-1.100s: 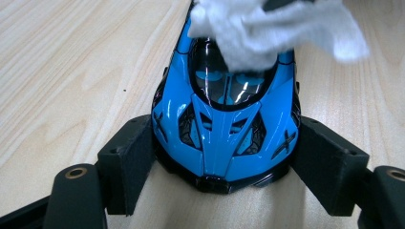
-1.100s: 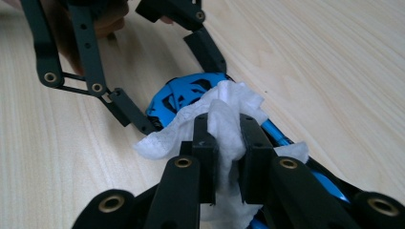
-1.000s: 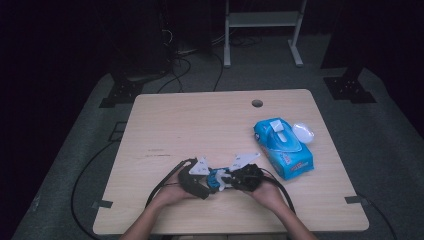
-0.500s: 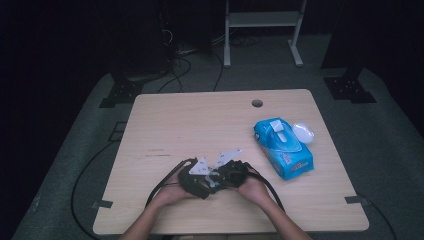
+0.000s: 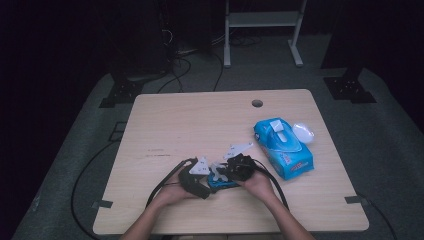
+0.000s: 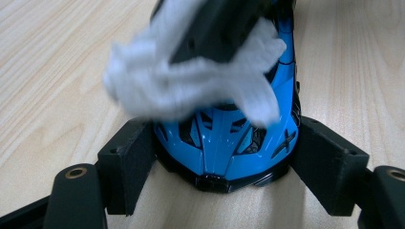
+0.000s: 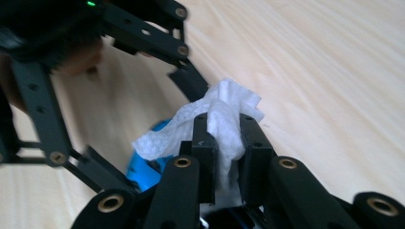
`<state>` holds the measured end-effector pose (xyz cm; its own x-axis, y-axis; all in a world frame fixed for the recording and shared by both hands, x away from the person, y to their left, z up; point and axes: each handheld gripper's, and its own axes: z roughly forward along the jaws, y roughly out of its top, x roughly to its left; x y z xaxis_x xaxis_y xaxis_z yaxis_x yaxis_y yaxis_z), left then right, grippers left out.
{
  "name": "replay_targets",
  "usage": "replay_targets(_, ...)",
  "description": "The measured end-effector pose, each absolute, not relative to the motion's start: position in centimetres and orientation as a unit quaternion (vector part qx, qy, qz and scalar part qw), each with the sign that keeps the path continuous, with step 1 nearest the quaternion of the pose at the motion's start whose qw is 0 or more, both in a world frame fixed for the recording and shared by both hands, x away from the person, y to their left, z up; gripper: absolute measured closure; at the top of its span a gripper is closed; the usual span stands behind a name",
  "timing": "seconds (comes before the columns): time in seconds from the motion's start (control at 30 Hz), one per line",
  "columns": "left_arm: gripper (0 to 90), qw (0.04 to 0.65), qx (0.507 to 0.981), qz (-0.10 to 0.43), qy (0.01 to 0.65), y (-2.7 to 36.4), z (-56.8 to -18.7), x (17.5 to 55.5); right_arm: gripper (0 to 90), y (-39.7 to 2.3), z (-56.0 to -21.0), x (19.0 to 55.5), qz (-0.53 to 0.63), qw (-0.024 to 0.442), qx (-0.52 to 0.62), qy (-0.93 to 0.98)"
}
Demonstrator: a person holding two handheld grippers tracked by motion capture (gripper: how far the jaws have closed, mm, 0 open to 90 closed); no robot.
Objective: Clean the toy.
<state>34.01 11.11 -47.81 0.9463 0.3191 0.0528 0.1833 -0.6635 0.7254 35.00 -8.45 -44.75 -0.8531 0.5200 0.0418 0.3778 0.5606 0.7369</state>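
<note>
A blue toy car (image 6: 224,148) was clamped between the 2 pads of the left gripper (image 6: 224,167), resting on the wooden table (image 5: 200,125). A crumpled white wipe (image 7: 215,124) was pinched in the closed jaws of the right gripper (image 7: 224,143) and was pressed onto the car's top, directly ahead of the left jaws.

An "X" on the blue toy car (image 6: 224,143)

Overhead light falls evenly on the pale table (image 5: 200,125) while the room around it sinks into near black. In the close views a white wipe (image 6: 191,81) is blurred, and the table grain softens toward the edges.
</note>
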Motion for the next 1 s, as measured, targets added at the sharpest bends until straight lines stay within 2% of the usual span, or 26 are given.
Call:
replay_targets(0.17,25.4,0.384,0.909,0.088,0.138,11.1,-47.8,34.0,79.0,-7.1,-44.9,34.4,0.381,0.098,0.234,0.889)
replay_targets(0.4,25.3,0.386,0.908,0.089,0.137,11.2,-47.8,34.0,79.2,-11.4,-43.3,35.3,0.409,0.119,0.284,0.859)
replay_targets(0.67,25.3,0.389,0.907,0.086,0.14,11.2,-47.9,34.0,79.1,-15.8,-42.7,34.3,0.402,0.14,0.303,0.852)
replay_targets(0.9,25.2,0.389,0.907,0.088,0.138,11.2,-47.9,34.0,79.1,-16.4,-41.9,33.1,0.435,0.136,0.298,0.839)
replay_targets(1.0,25.2,0.389,0.907,0.088,0.137,11.2,-47.9,34.0,79.2,-16.4,-41.0,33.3,0.453,0.148,0.299,0.827)
